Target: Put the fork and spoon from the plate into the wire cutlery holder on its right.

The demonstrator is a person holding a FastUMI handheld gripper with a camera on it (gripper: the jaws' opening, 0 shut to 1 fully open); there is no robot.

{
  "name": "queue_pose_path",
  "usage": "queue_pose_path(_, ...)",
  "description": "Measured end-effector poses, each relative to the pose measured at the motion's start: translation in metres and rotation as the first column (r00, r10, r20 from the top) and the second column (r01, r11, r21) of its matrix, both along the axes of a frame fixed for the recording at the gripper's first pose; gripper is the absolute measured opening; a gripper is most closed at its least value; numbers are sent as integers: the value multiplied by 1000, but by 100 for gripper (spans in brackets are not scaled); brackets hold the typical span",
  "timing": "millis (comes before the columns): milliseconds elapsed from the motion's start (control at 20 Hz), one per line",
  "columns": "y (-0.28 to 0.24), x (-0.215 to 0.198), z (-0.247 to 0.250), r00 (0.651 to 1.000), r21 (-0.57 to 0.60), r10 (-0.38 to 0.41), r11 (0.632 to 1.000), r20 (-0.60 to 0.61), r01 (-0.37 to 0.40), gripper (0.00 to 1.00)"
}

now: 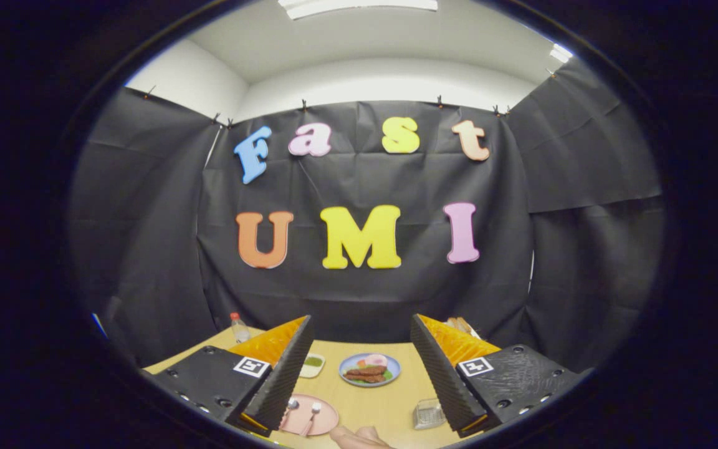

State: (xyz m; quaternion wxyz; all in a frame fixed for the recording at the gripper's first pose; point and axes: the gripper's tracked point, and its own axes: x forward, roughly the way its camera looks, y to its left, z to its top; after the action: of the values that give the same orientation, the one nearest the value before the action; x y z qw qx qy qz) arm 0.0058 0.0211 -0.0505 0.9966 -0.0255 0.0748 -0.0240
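My gripper (359, 368) is open, held high above the wooden table (368, 402), with a wide gap between its fingers and nothing in it. Below and just inside the left finger (281, 377) lies a pink plate (321, 423) holding a spoon (288, 408) and a fork (312, 415) side by side. The wire cutlery holder (429, 414) stands to the plate's right, close to the right finger (443, 374).
A blue plate of food (369, 369) sits farther back between the fingers. A small dish with green contents (313, 364) lies by the left finger, a bottle (240, 327) at the back left. A person's hand (359, 436) rests at the table's near edge.
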Motion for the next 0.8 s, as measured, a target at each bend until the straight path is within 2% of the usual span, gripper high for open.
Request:
queue_pose_path(150, -3, 9, -53, 991, -23, -25, 999, -130, 22, 94)
queue_pose_path(250, -3, 15, -99, 972, -38, -53, 998, -228, 45, 94)
queue_pose_path(450, 17, 20, -195, 894, -12, -34, 999, -446, 32, 94)
queue_pose_path(700, 64, 25, -287, 801, -20, -6, 1000, -599, -8, 94)
queue_pose_path(800, 83, 28, -313, 778, -57, -3, 998, -628, -42, 94)
